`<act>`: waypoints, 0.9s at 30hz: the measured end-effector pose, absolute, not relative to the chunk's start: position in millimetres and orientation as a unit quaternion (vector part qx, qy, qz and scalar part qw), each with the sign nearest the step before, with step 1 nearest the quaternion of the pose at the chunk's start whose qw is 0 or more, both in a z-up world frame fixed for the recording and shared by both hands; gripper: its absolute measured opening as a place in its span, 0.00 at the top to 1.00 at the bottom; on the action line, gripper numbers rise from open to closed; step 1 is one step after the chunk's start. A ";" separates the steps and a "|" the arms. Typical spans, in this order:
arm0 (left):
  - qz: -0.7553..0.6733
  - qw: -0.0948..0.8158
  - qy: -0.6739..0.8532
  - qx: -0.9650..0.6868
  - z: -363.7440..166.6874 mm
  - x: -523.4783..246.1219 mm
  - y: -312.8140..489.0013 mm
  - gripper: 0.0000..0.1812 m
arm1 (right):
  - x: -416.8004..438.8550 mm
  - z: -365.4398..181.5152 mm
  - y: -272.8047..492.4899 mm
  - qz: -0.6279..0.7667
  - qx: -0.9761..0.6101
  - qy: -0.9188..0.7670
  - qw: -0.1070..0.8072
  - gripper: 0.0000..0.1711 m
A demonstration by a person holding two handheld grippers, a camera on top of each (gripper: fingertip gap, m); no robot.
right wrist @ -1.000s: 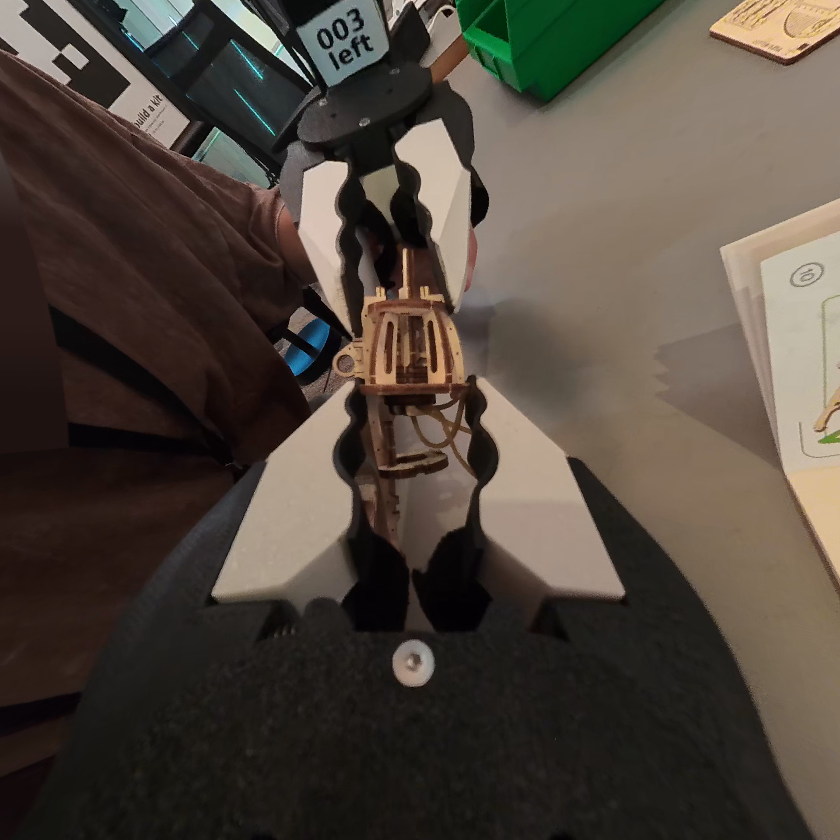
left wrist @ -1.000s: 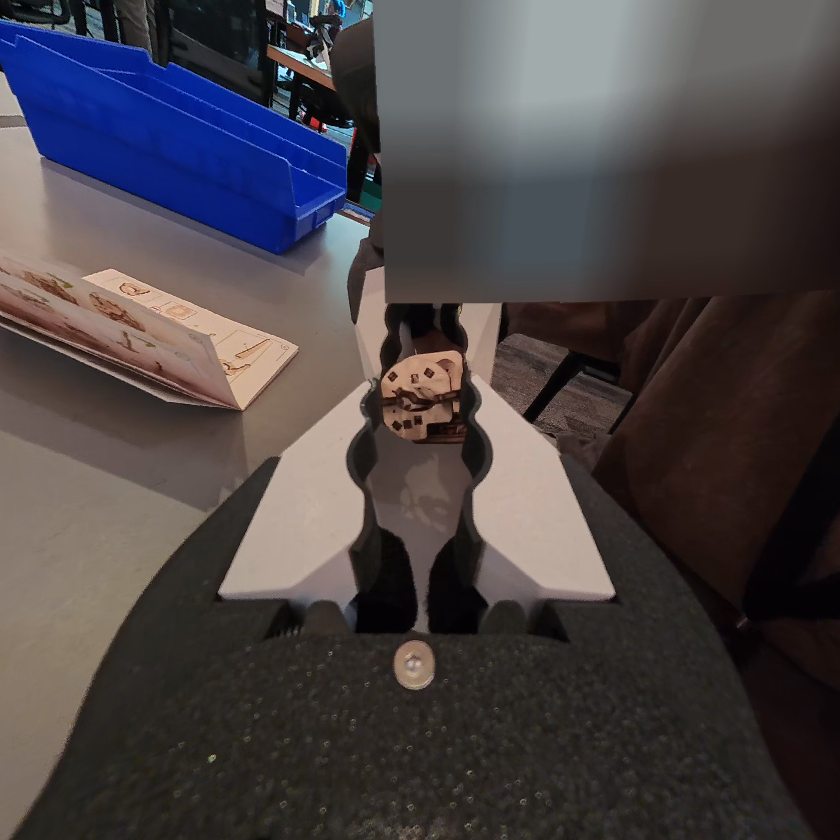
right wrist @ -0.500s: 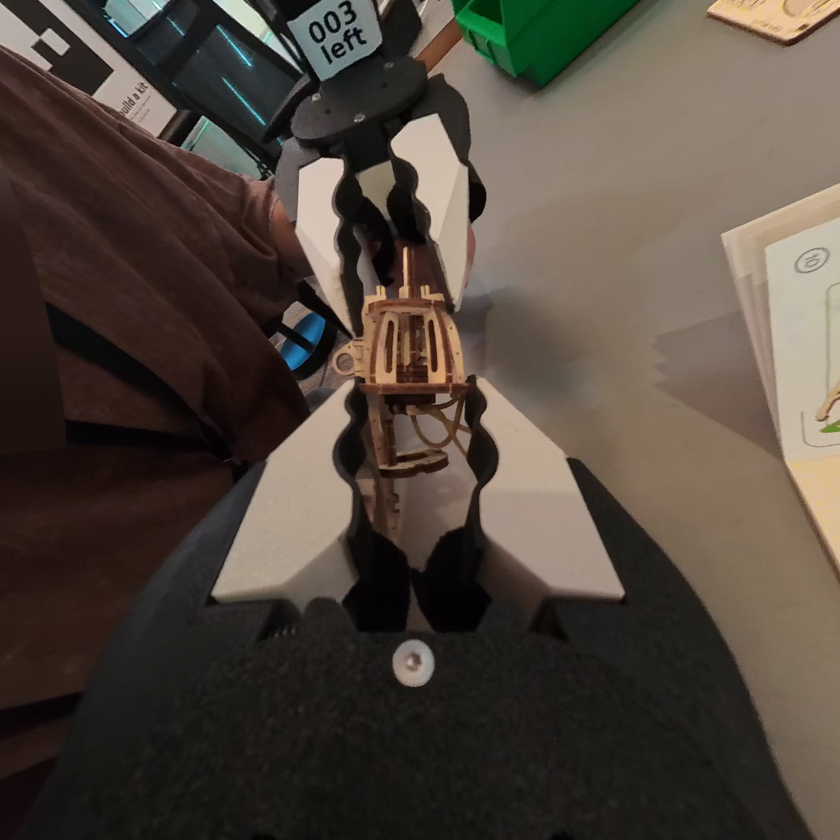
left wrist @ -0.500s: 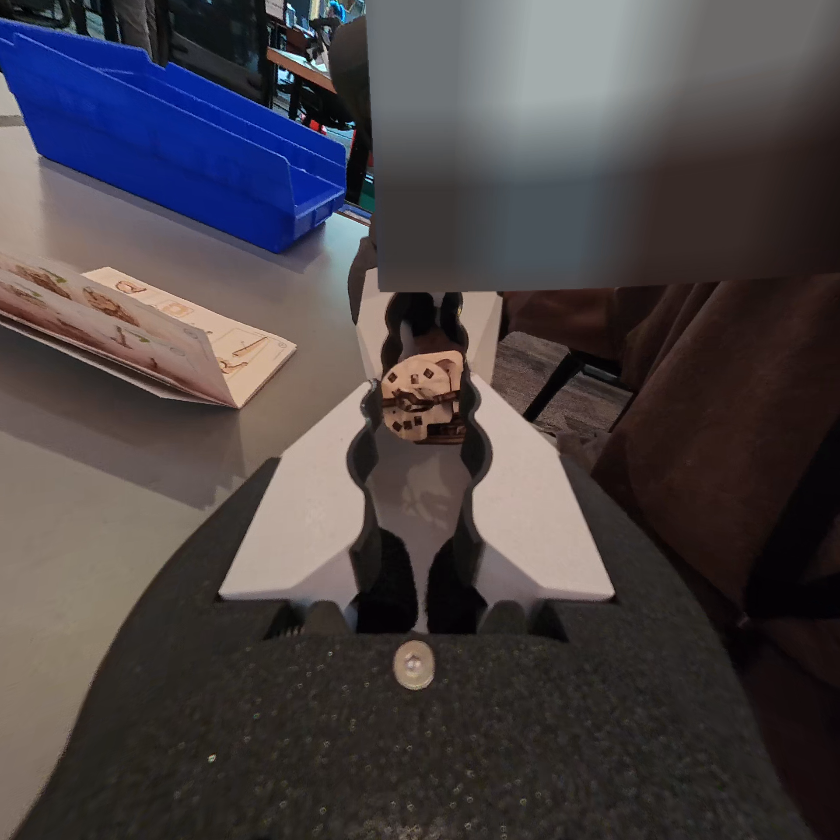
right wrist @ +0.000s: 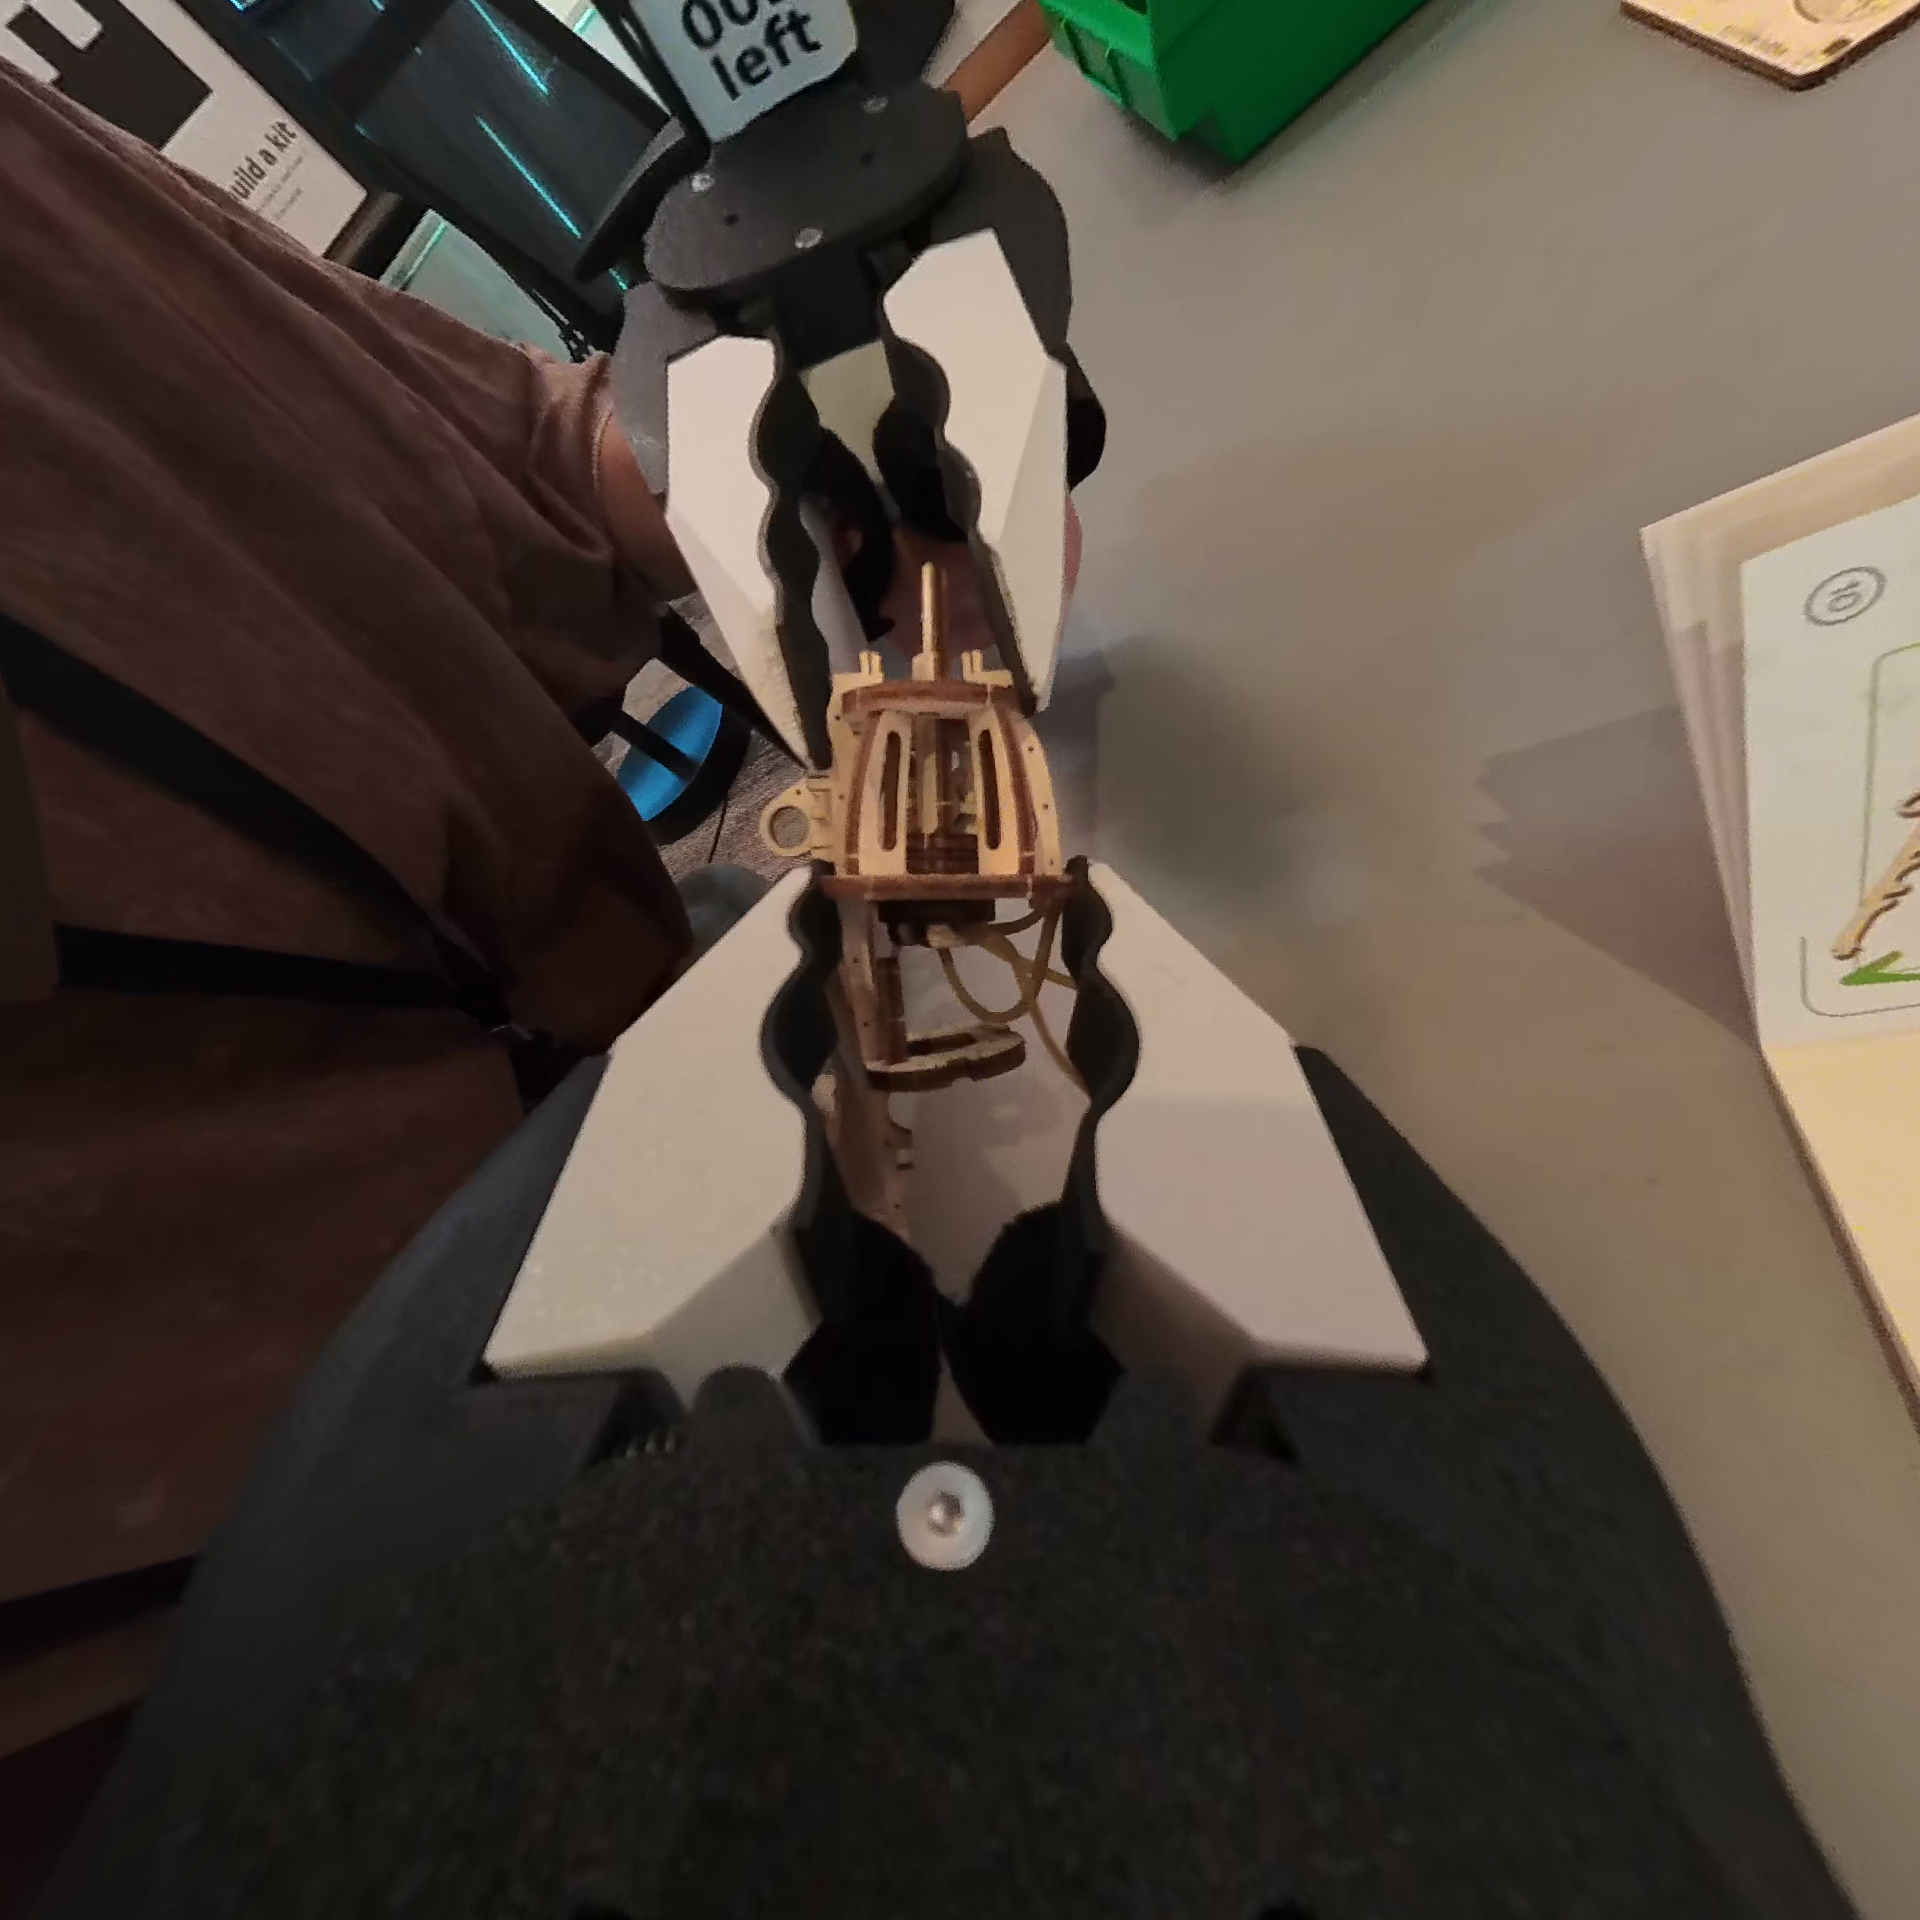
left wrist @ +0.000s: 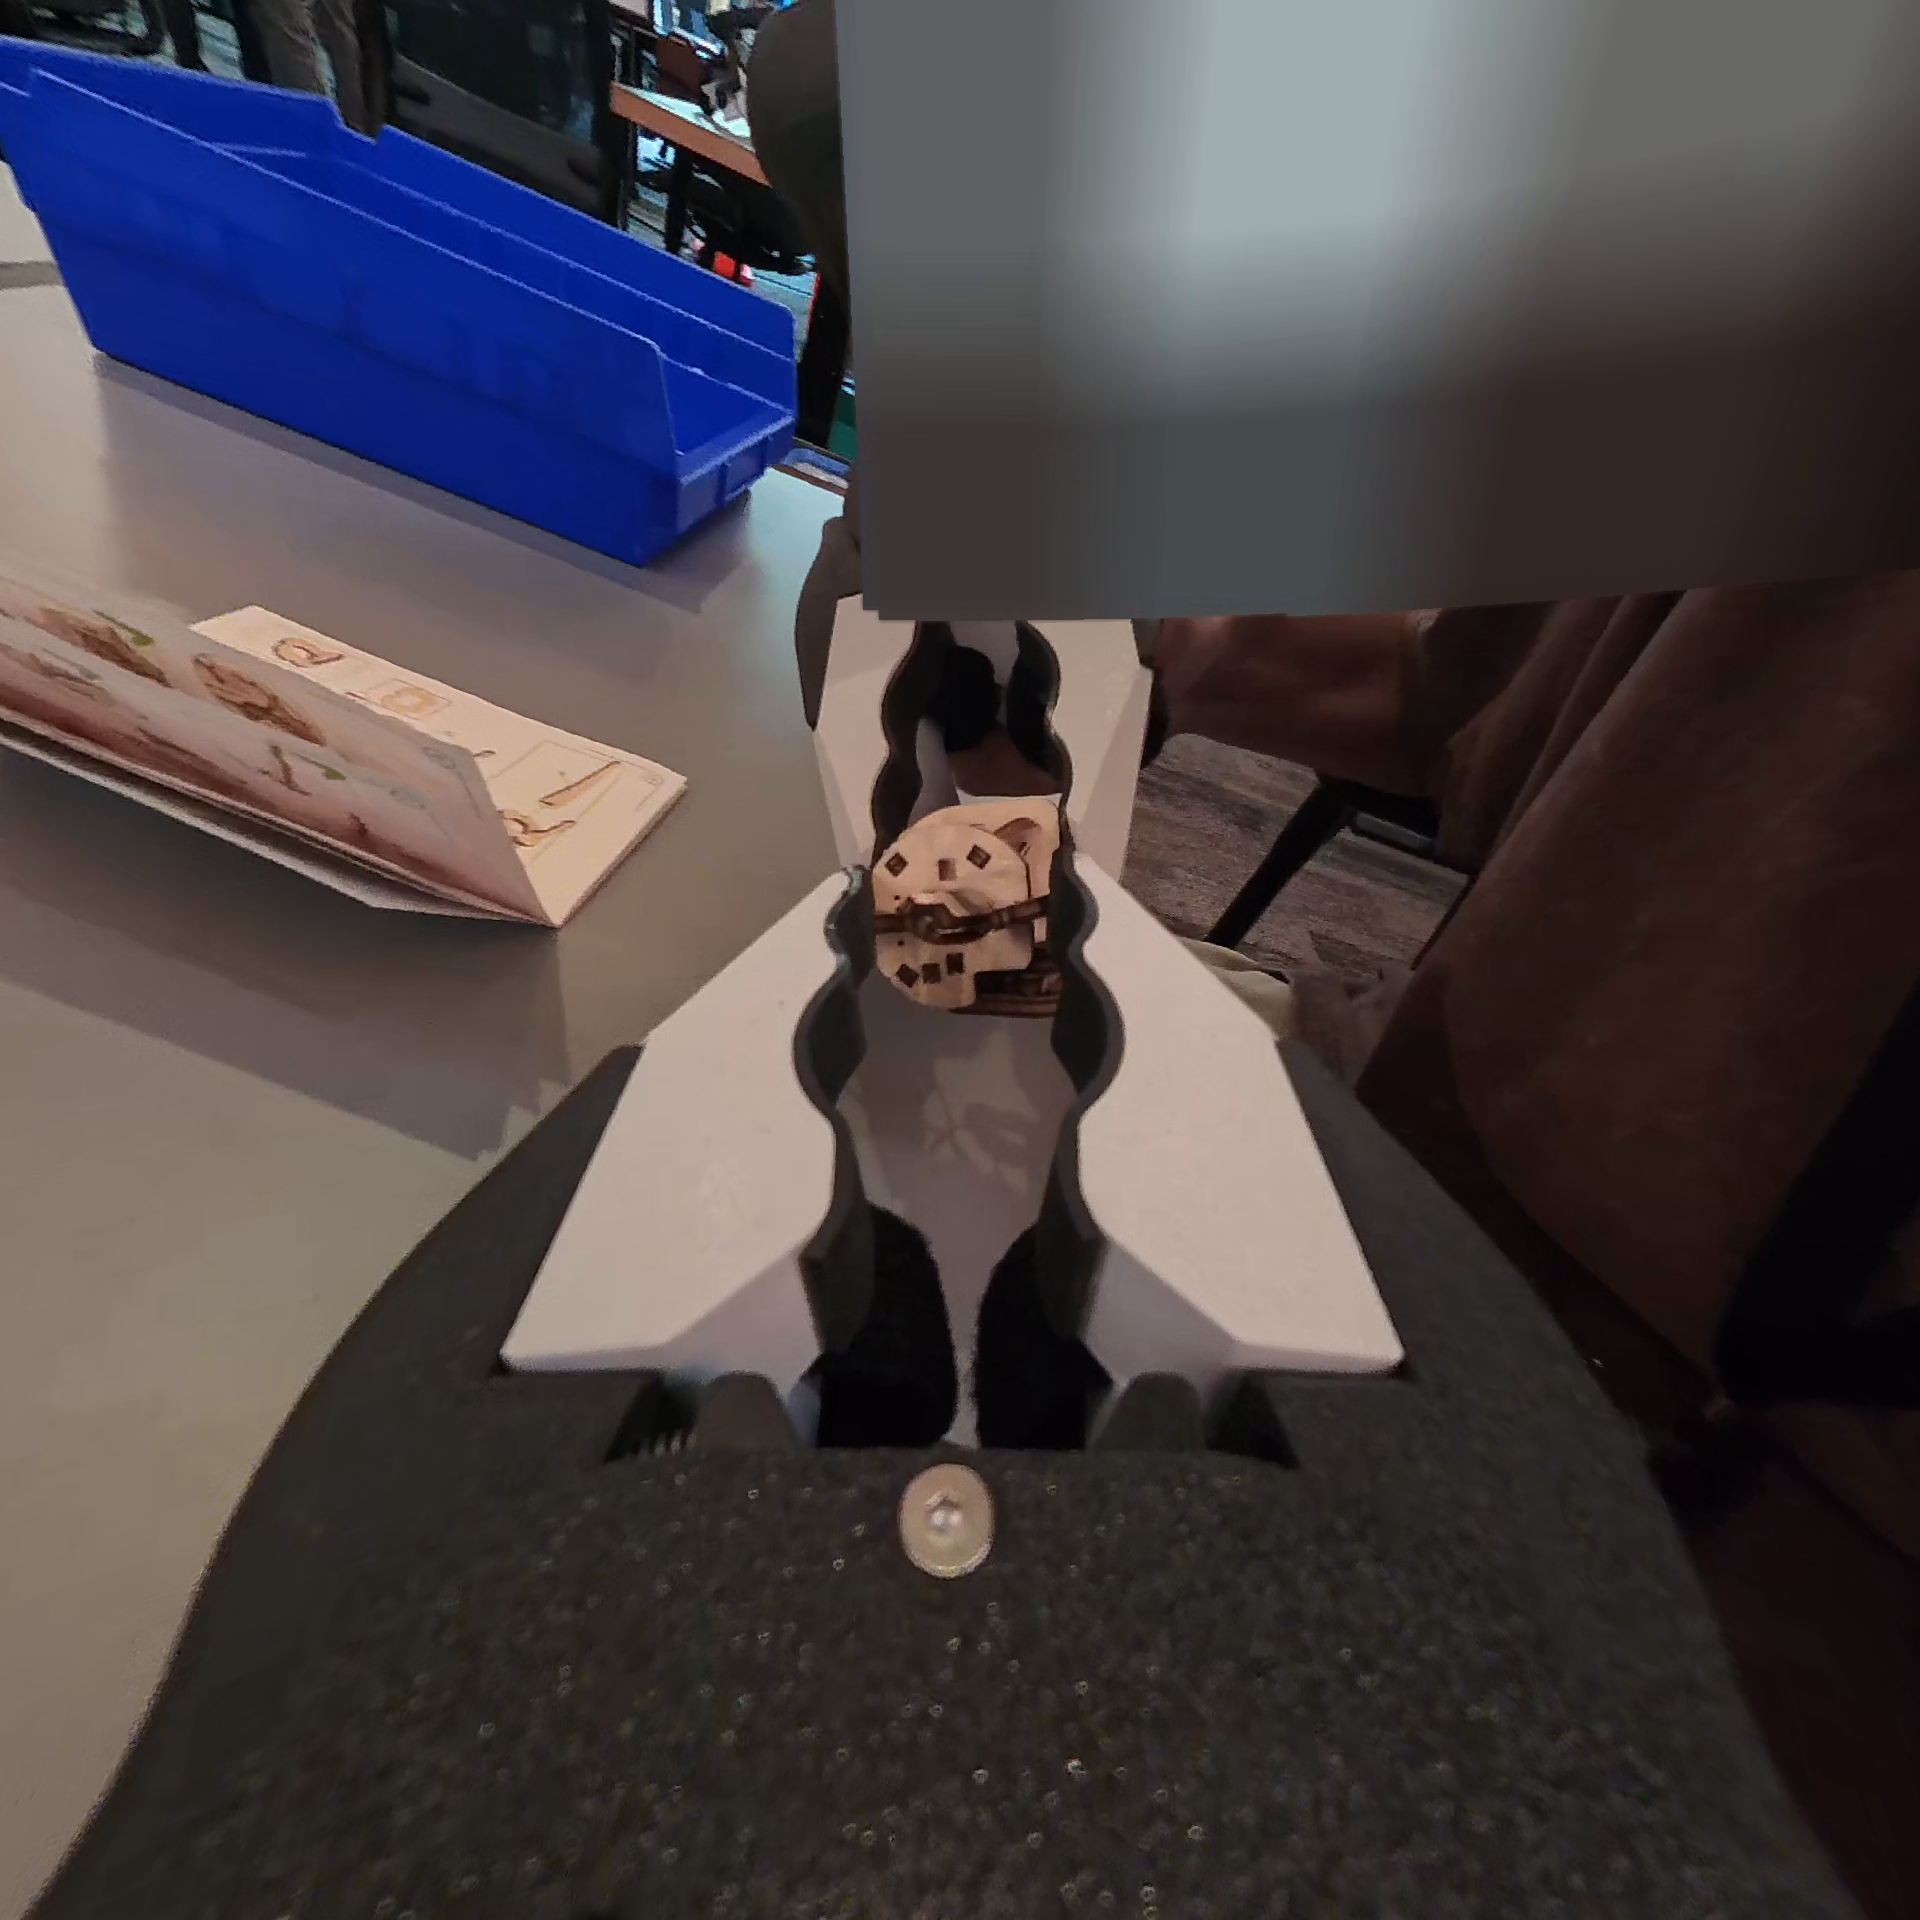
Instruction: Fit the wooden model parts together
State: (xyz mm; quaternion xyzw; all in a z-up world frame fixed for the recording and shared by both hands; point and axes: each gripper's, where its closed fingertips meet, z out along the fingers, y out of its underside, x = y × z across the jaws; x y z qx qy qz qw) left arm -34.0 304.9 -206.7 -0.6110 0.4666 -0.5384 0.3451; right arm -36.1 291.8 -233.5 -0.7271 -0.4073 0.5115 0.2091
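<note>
Now | left gripper (left wrist: 961, 914) clamped on model (left wrist: 966, 914) | right gripper (right wrist: 945, 883) clamped on it too (tips facing) | above table (right wrist: 1455, 520)

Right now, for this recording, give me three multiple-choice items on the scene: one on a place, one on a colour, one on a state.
1. Where is the wooden model?
A. flat on the table
B. in the air between the two hand-held grippers
C. inside a bin

2. What colour is the bin behind the booklet in the left wrist view?
A. blue
B. red
C. yellow

3. What state is the right hand-held gripper in?
A. wide open and empty
B. lying on the table
C. shut on the model

Answers: 1 B, the left hand-held gripper and the right one meet it tip to tip above the table. 2 A, its walls are plainly blue. 3 C, its fingertips pinch the model's base.
</note>
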 end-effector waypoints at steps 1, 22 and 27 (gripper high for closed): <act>-0.537 0.340 0.472 -0.611 -207.9 -33.9 303.7 0.83 | -35.6 -234.2 290.8 0.510 -0.727 -0.411 0.206 0.75; -0.471 0.332 0.555 -0.600 -246.7 -31.1 298.9 0.81 | -17.2 -281.8 290.1 0.336 -0.759 -0.524 0.191 0.74; -0.436 0.311 0.599 -0.596 -252.0 -35.9 300.7 0.74 | -17.1 -279.3 290.0 0.330 -0.754 -0.534 0.196 0.74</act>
